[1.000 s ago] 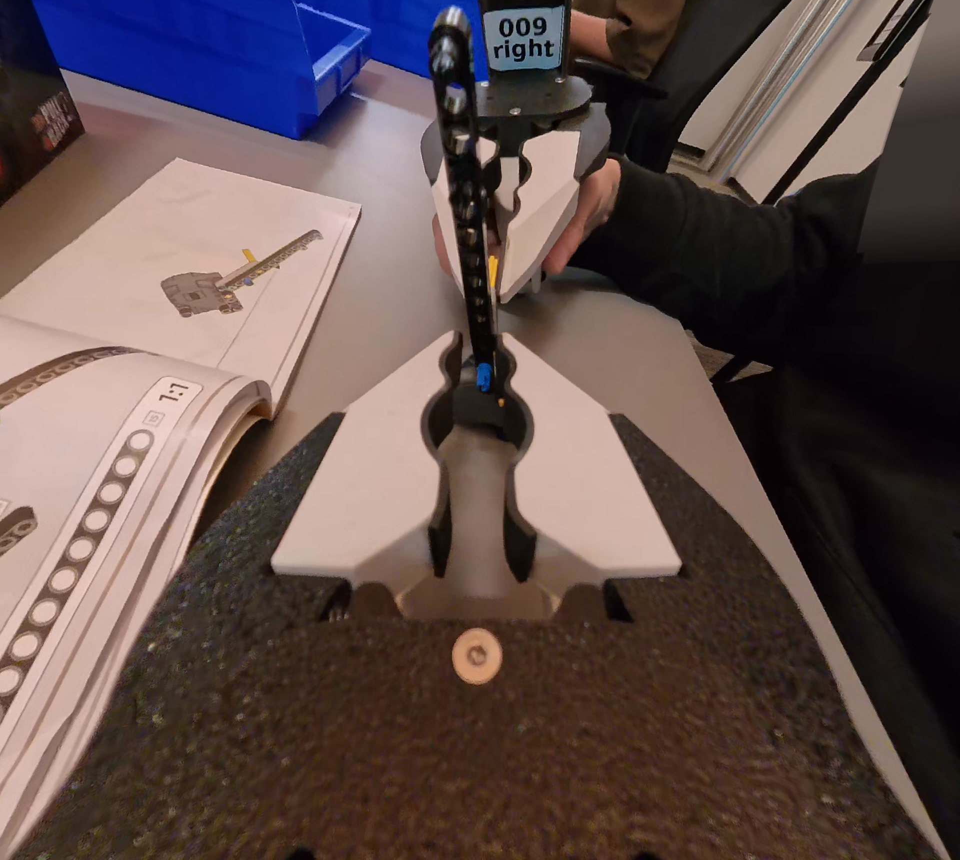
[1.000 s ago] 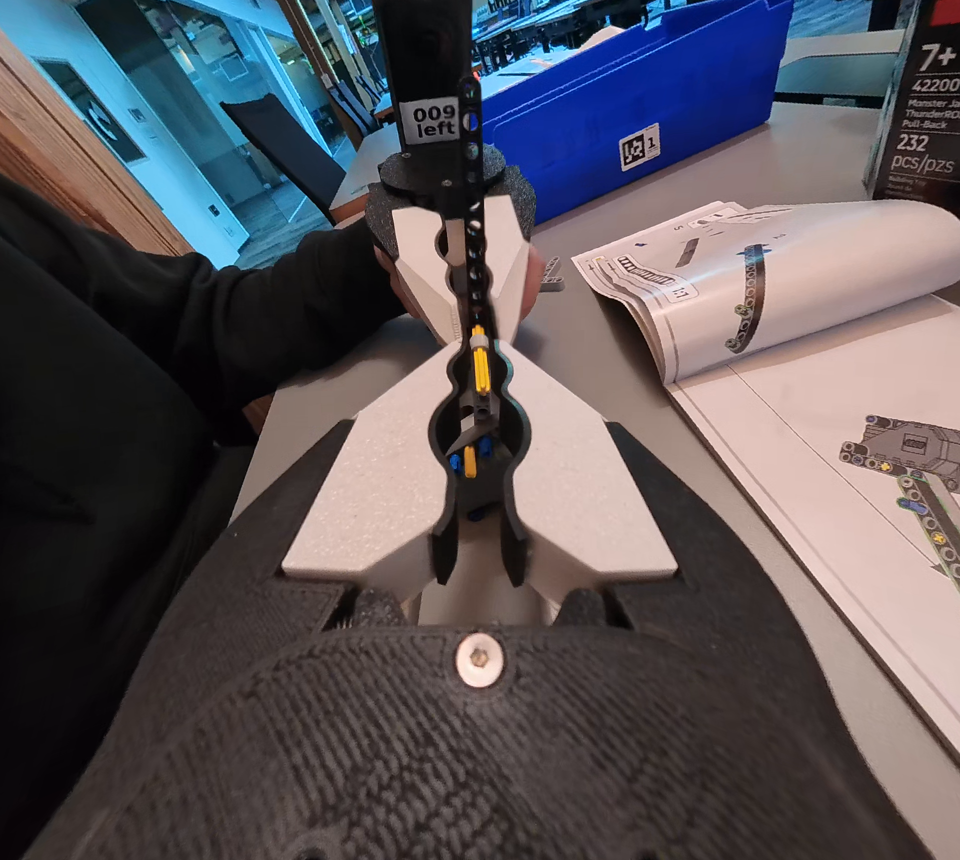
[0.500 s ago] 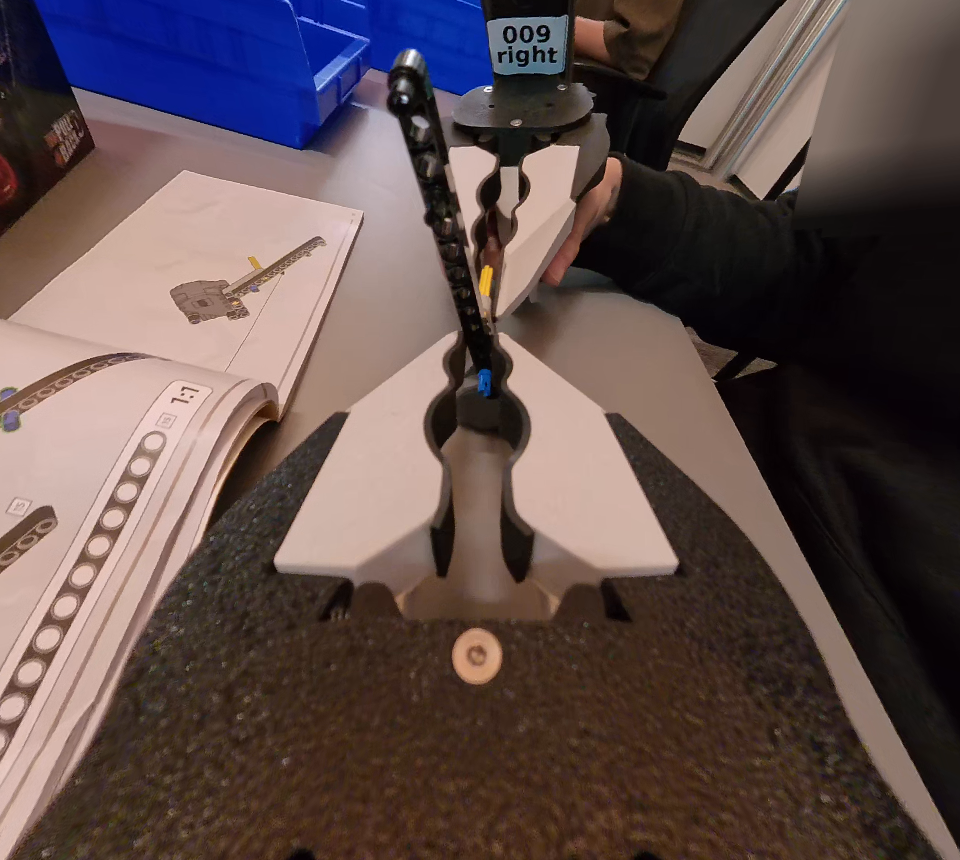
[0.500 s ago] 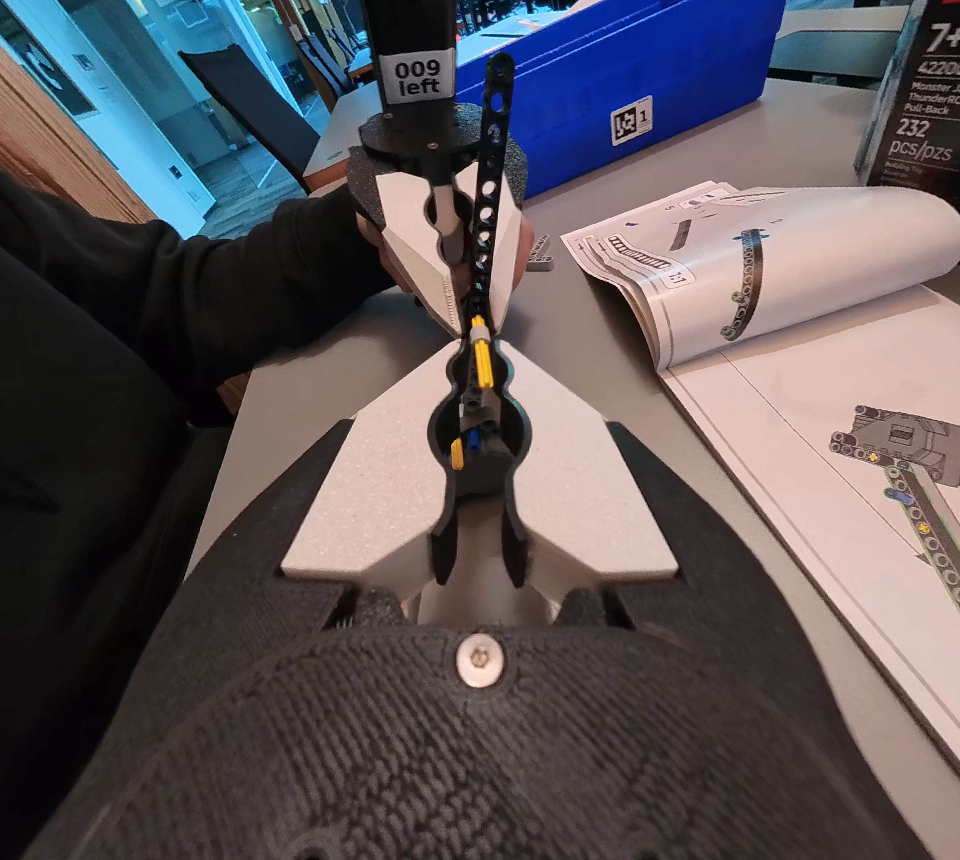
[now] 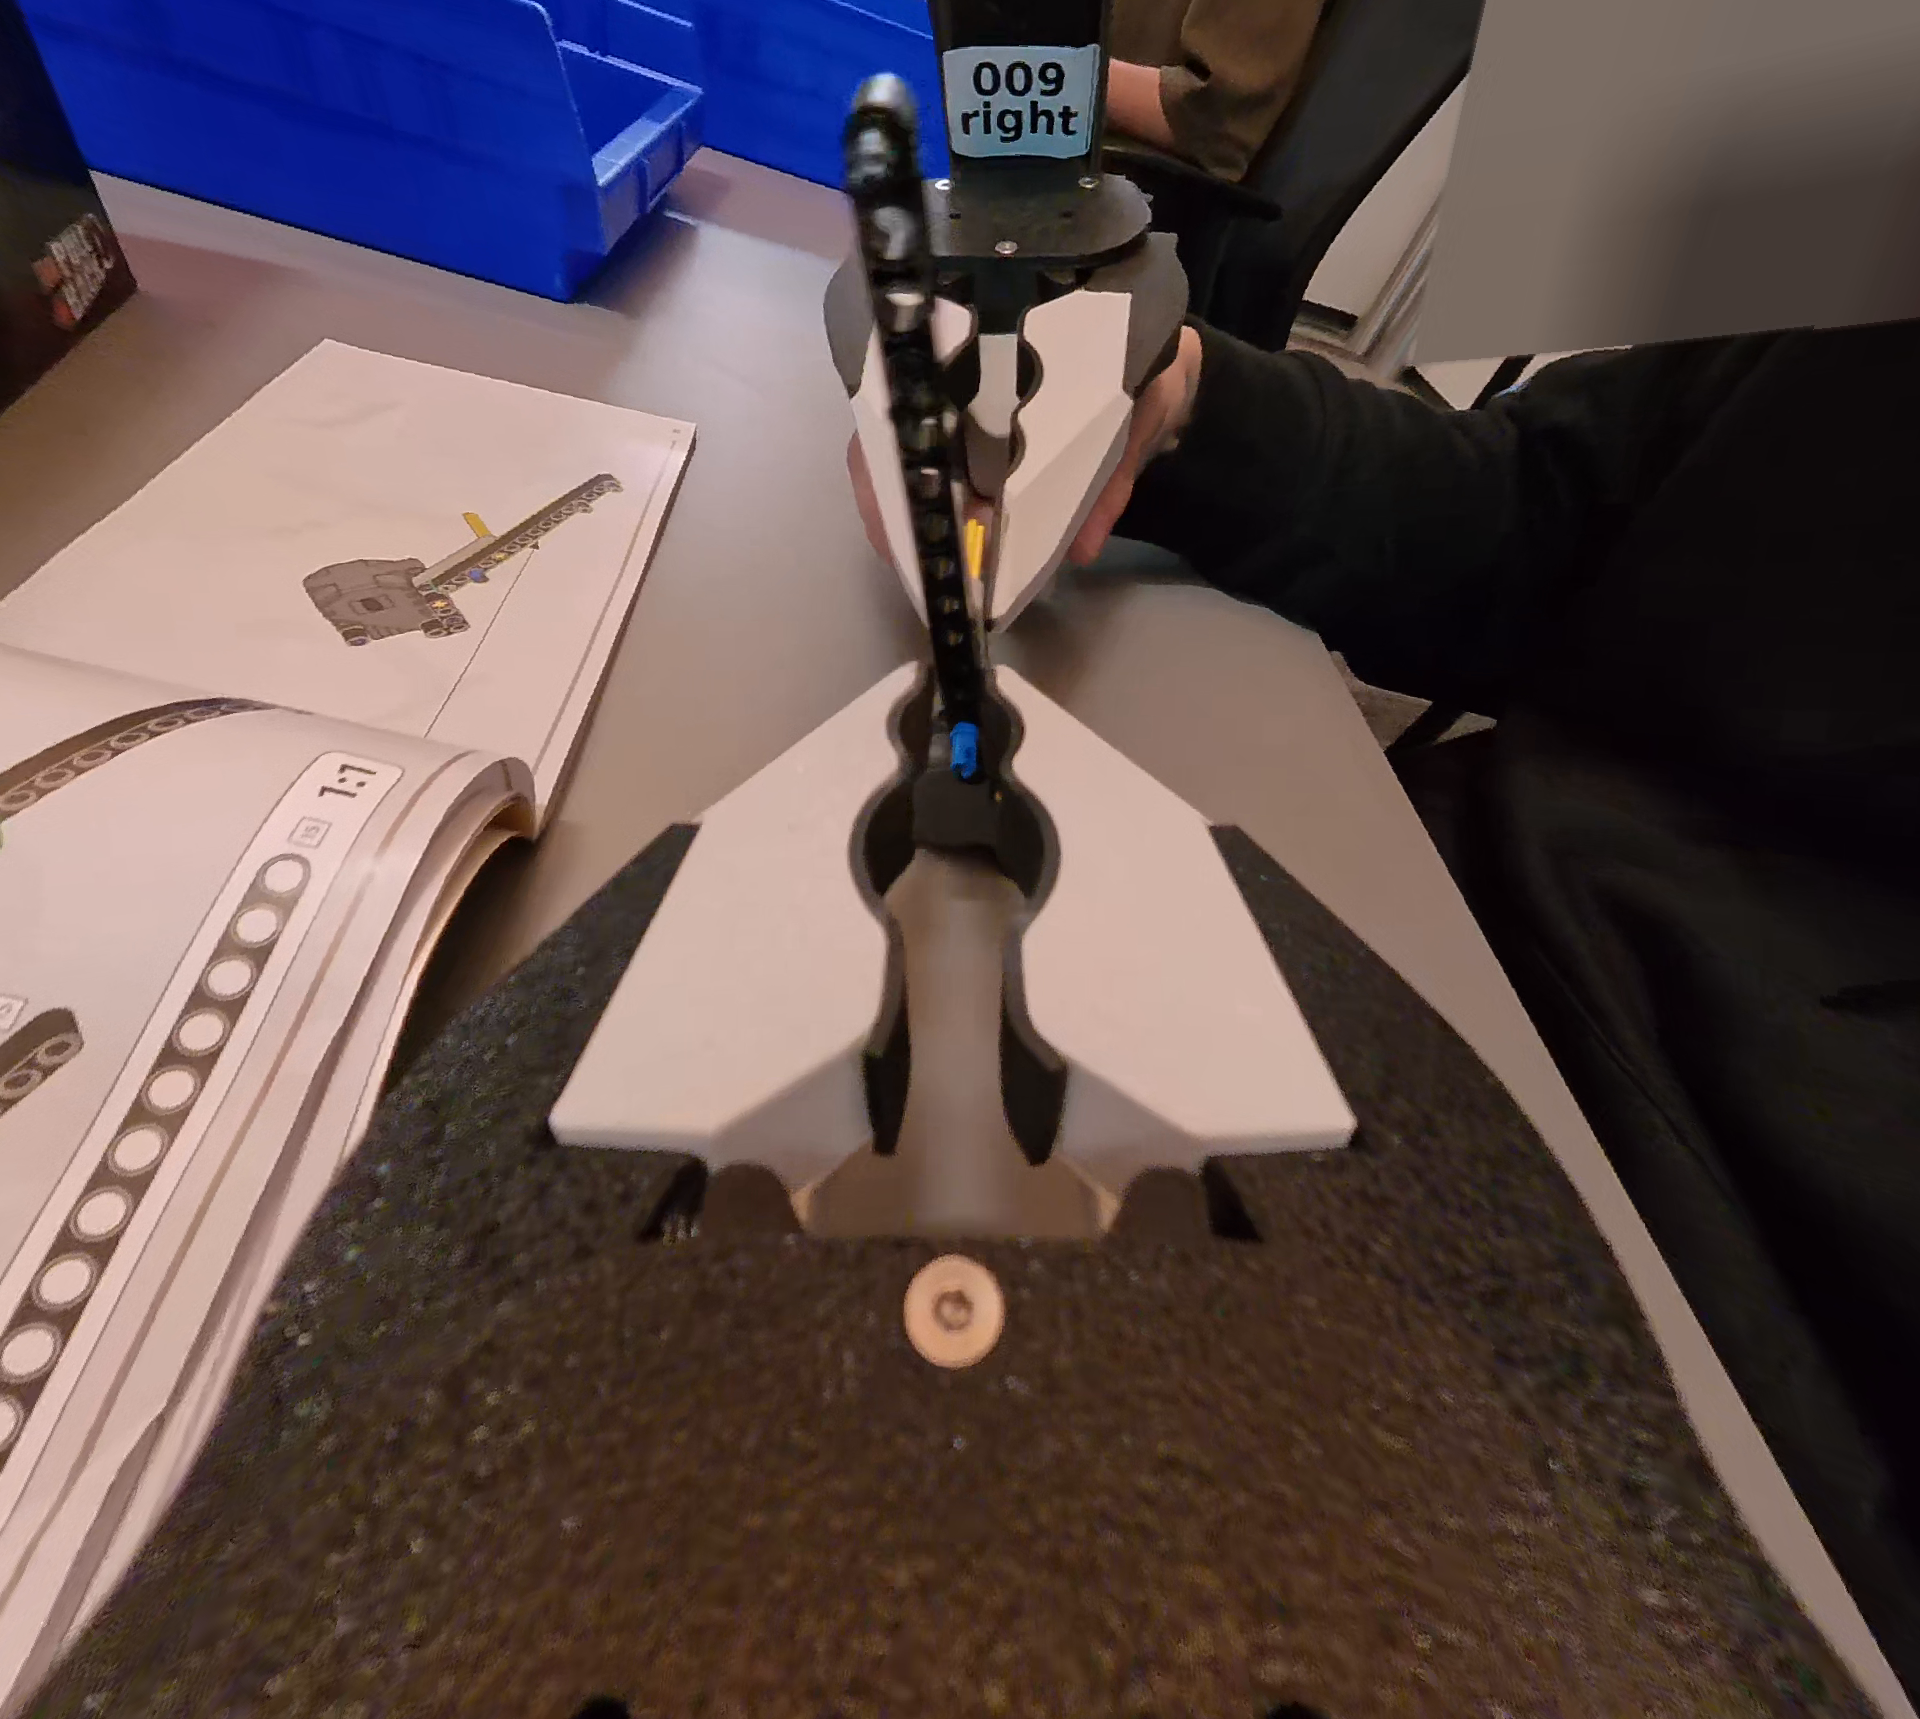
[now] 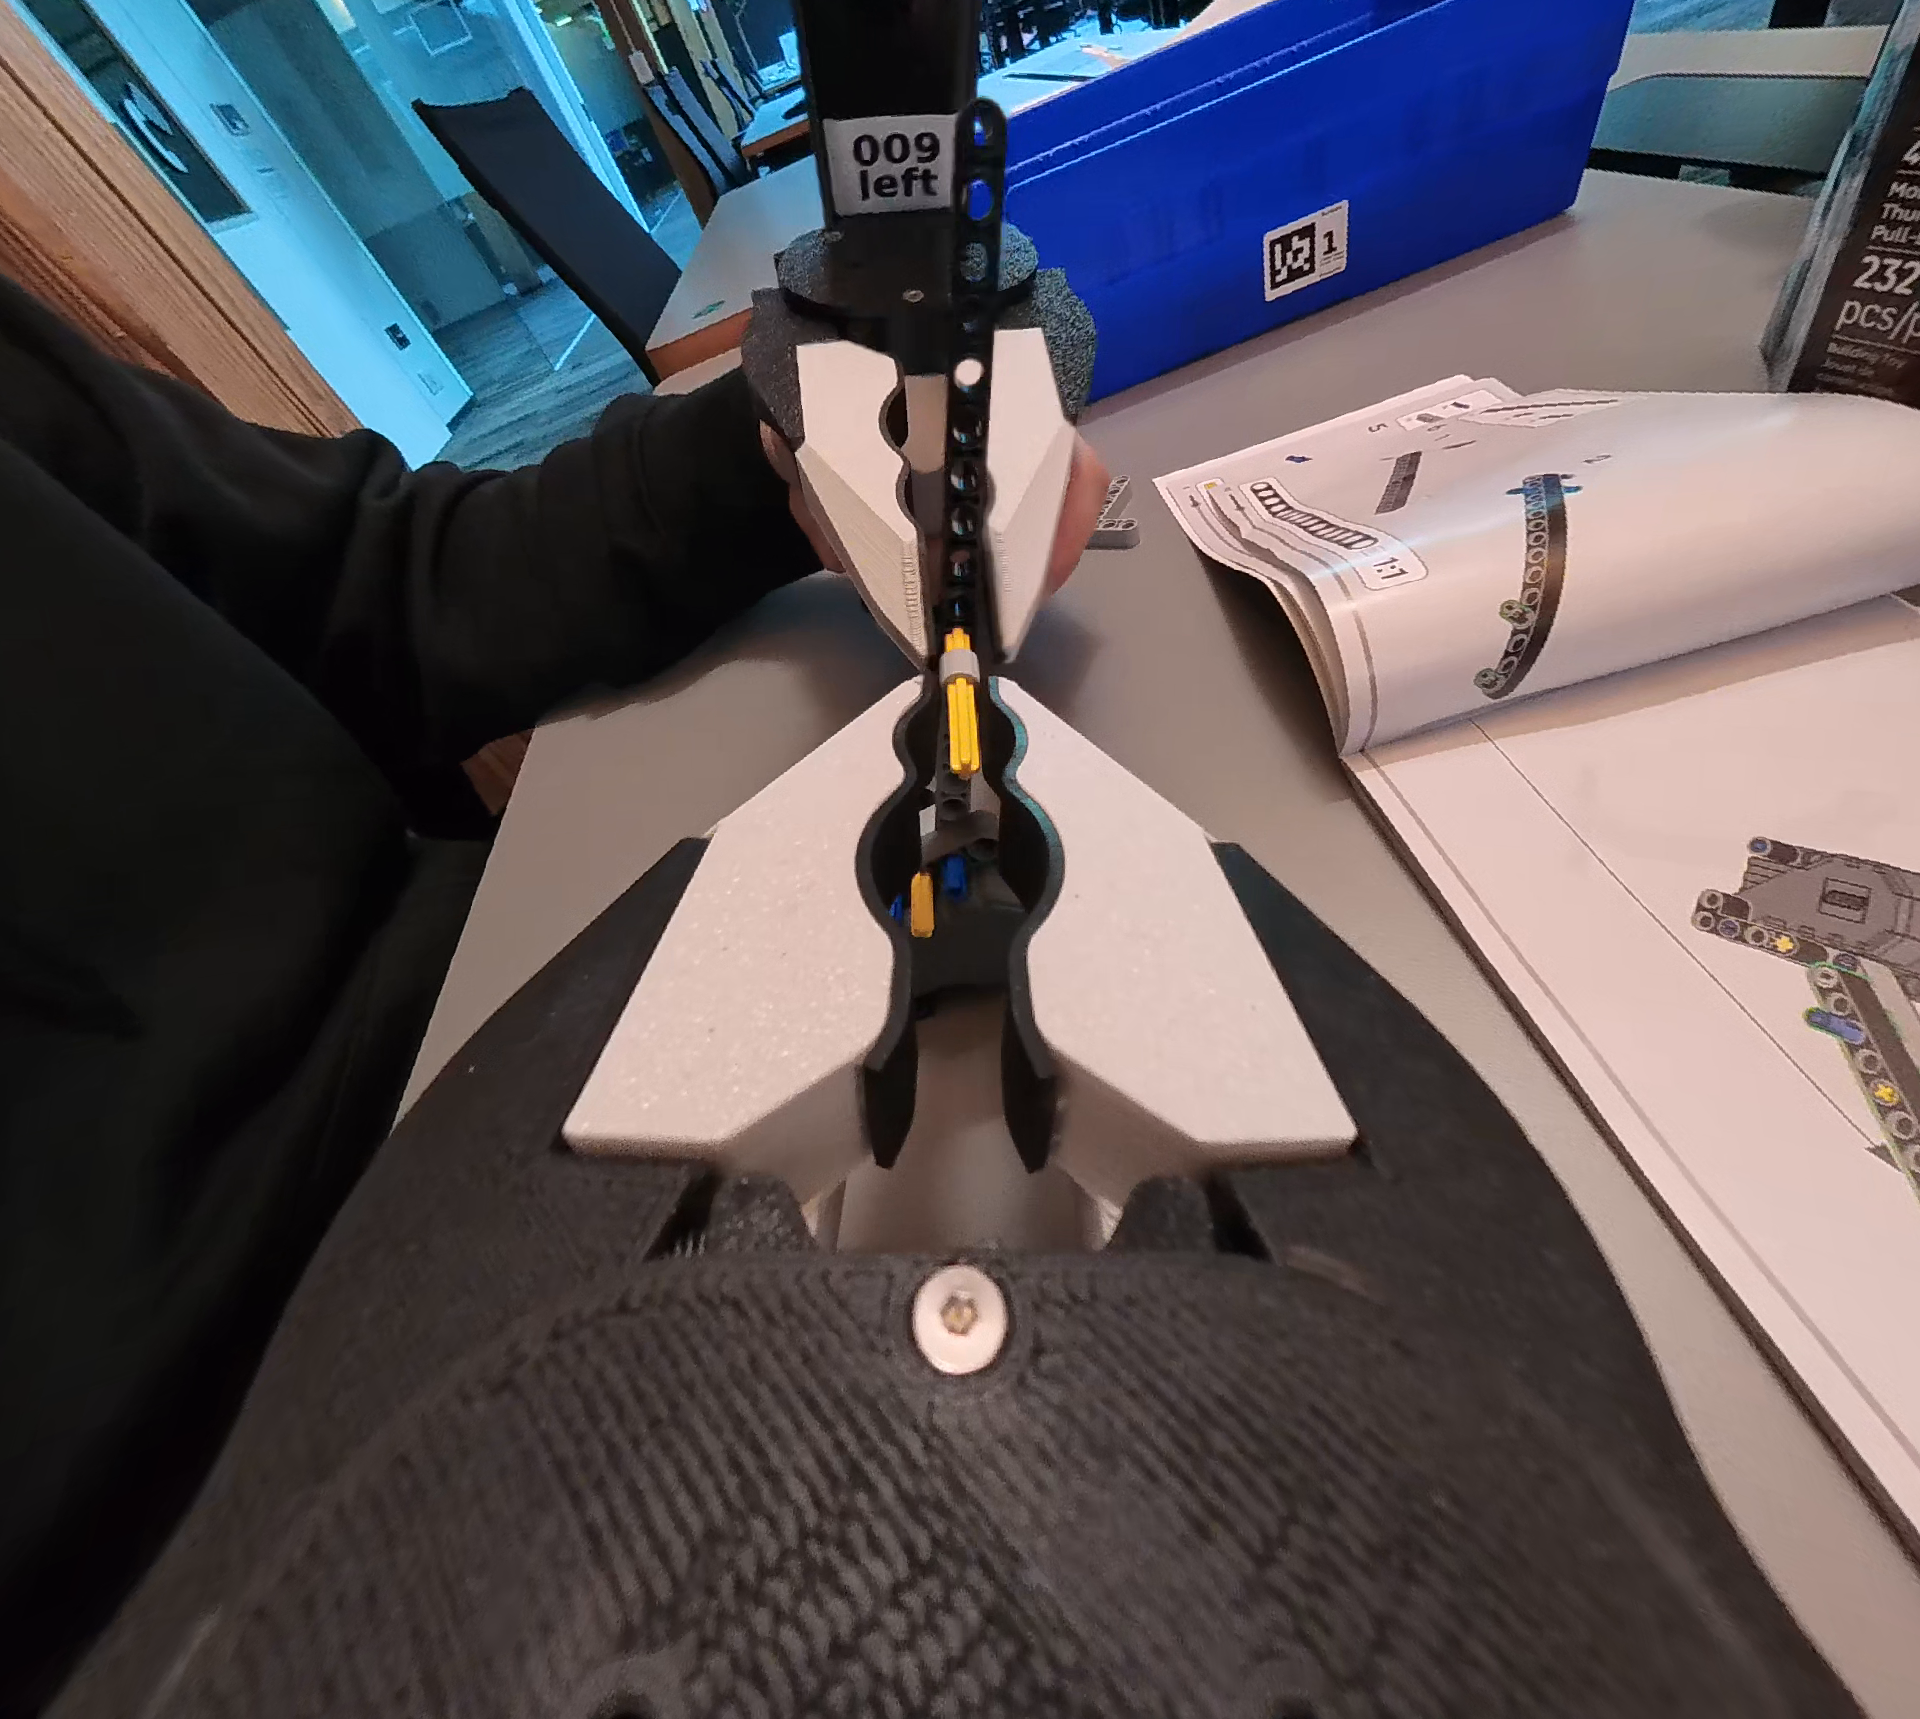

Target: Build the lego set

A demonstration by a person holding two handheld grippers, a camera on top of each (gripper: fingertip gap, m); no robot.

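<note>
Your two grippers meet tip to tip over the table [image 5: 748, 381].
Left gripper [image 5: 958, 682] and right gripper [image 6: 961, 693] both clamp the black holed beam [image 5: 928, 464], which carries yellow and blue pins.

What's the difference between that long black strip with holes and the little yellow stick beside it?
The black beam is long and flat with a row of round holes; the yellow axle is short, grooved and has none. The black beam stands tall; the yellow axle sits low beside its lower end. Both belong to the lego assembly that the left gripper and right gripper are shut on.
</note>
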